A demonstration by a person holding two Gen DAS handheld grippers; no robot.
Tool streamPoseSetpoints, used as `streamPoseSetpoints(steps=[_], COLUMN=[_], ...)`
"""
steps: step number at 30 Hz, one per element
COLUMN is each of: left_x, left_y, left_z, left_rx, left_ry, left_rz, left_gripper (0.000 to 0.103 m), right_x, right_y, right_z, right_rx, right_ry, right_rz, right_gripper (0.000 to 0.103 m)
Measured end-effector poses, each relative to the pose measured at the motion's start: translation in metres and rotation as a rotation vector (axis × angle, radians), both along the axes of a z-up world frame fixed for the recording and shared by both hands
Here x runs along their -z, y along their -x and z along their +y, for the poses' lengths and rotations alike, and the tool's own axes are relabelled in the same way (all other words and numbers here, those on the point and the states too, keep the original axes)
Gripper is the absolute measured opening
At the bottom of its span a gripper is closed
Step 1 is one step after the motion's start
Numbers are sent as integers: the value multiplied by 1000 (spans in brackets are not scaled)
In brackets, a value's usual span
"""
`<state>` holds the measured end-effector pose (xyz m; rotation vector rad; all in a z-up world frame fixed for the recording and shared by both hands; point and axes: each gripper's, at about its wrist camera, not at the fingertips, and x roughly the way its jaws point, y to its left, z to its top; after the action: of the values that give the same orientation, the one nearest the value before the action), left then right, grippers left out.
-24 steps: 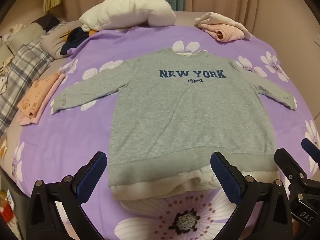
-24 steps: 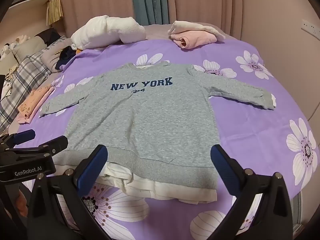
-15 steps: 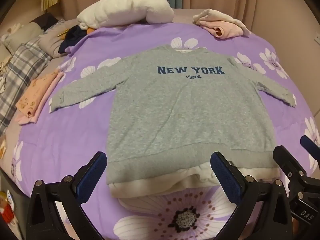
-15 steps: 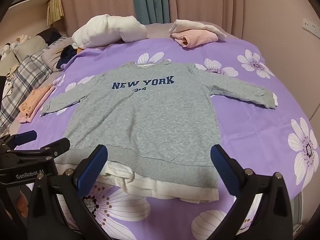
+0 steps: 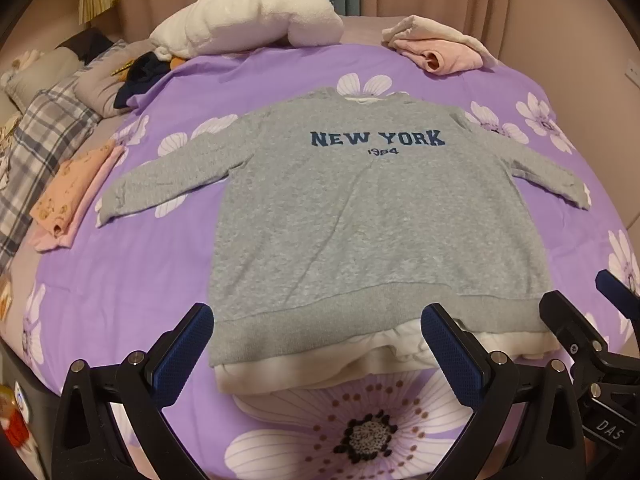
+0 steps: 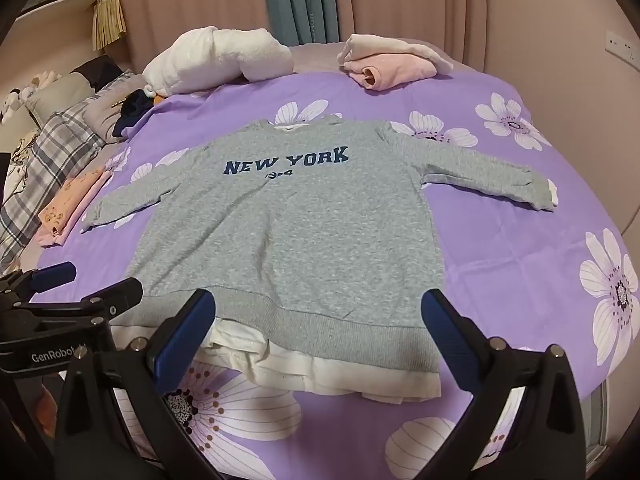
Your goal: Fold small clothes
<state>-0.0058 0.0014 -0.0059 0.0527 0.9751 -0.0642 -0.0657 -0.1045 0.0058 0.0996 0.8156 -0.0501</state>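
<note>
Left wrist view is showing the left claw [image 5: 316, 354] gaping wide, its blue pads hanging just short of the near hem and gripping nothing. Right wrist view is showing the right claw [image 6: 320, 346] spread just as wide over the same hem, likewise holding nothing. Each claw is appearing at the edge of the other's picture, the two sitting side by side near the foot of the bed [image 5: 120, 280].

Just beyond the pads, the grey sweatshirt [image 5: 372, 220] is lying flat and face up on the purple flowered bedcover [image 6: 500, 248], with a white under-layer [image 5: 320, 368] peeking out below its ribbed hem. Its blue "NEW YORK" lettering [image 5: 378, 139] is reading upright toward the cameras, and both sleeves are spreading outward, angled toward the bed's sides.

Farther left, a folded peach and pink garment [image 5: 68, 200] is resting beside a plaid blanket [image 5: 36, 156]. At the far end, a white fluffy bundle [image 5: 248, 20] and a loosely folded pink and cream garment [image 5: 440, 50] are sitting well apart from the sweatshirt, before the curtains [image 6: 304, 0].
</note>
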Motion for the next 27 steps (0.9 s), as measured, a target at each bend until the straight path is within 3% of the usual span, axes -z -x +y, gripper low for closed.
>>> streamPoseSetpoints(steps=[27], left_x=[0], left_y=[-2], left_z=[-4], left_rx=[-1], left_ry=[-13], left_rz=[14], left_gripper=[102], right_x=[5], right_y=[2], right_z=[6], right_rx=[-10], right_ry=[-3], right_rz=[8], right_gripper=[103])
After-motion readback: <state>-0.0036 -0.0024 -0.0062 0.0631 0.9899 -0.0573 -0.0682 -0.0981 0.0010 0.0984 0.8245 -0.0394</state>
